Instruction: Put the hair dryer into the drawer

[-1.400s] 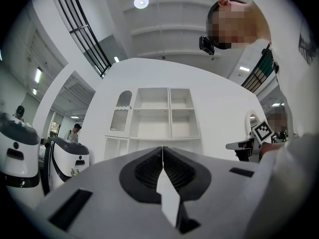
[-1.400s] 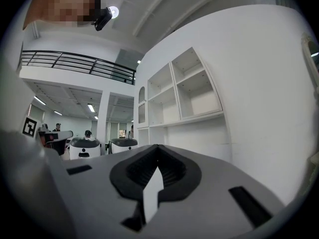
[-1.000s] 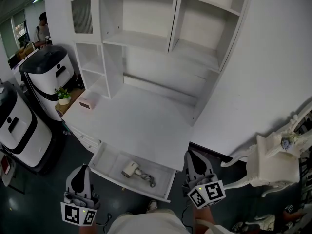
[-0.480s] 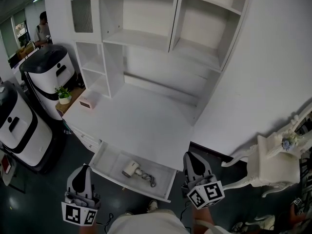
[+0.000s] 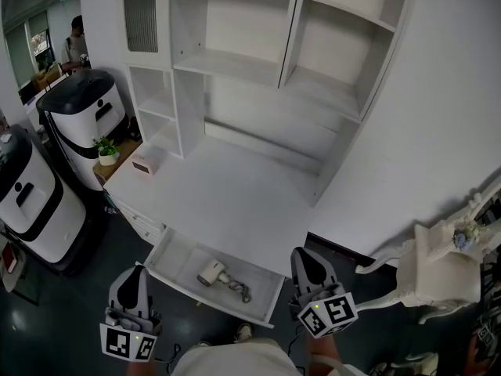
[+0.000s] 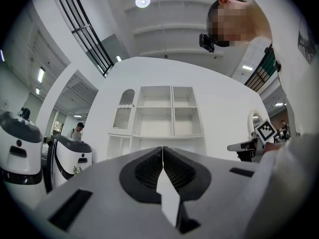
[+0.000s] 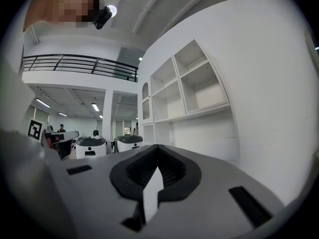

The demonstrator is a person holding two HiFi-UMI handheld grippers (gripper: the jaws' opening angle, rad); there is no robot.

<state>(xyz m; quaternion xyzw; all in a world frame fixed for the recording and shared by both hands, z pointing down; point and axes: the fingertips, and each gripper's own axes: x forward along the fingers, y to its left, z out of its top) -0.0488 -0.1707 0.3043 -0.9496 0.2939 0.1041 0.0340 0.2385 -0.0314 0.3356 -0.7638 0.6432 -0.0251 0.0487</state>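
Head view: I see the hair dryer [image 5: 210, 272] lying with its cord inside the open drawer [image 5: 178, 249], which is pulled out from under the white desk [image 5: 227, 194]. My left gripper [image 5: 134, 273] hangs near the drawer's left front corner and my right gripper [image 5: 302, 257] just beside its right end; neither touches the dryer. Left gripper view: jaws pressed together, nothing between them. Right gripper view: jaws likewise closed on nothing, facing the white shelves [image 7: 192, 91].
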